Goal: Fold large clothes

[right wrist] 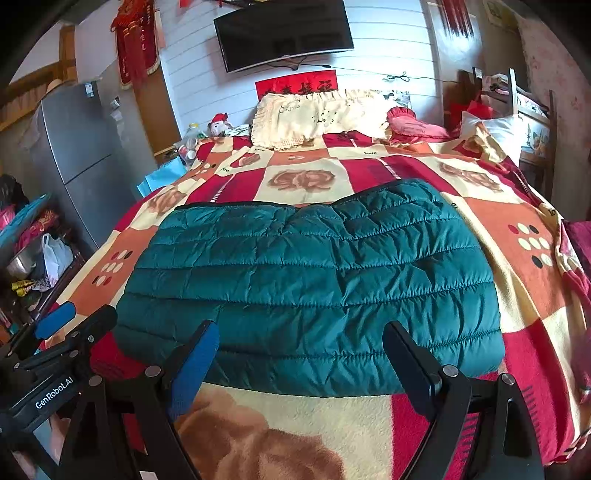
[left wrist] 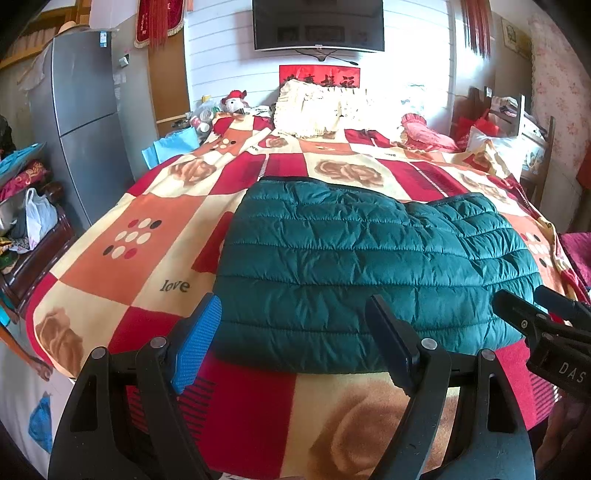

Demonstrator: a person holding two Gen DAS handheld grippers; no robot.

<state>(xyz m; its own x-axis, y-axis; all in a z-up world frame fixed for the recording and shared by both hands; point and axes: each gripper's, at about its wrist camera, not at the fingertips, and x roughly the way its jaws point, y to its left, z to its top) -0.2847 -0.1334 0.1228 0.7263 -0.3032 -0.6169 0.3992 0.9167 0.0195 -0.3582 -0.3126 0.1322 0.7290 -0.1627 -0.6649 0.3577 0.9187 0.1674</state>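
While both claws hang spread and empty above the near edge of the bed, the green quilted jacket lies folded into a wide rectangle on the patterned blanket. From the left wrist view, the left claw frames the jacket's near left part, and the right claw frames its near hem; neither touches the cloth. A cream pillow sits at the far end under a wall television.

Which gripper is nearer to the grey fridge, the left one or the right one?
Left. The fridge stands left of the bed; the left gripper is on that side, and the right gripper is farther, on its other side.
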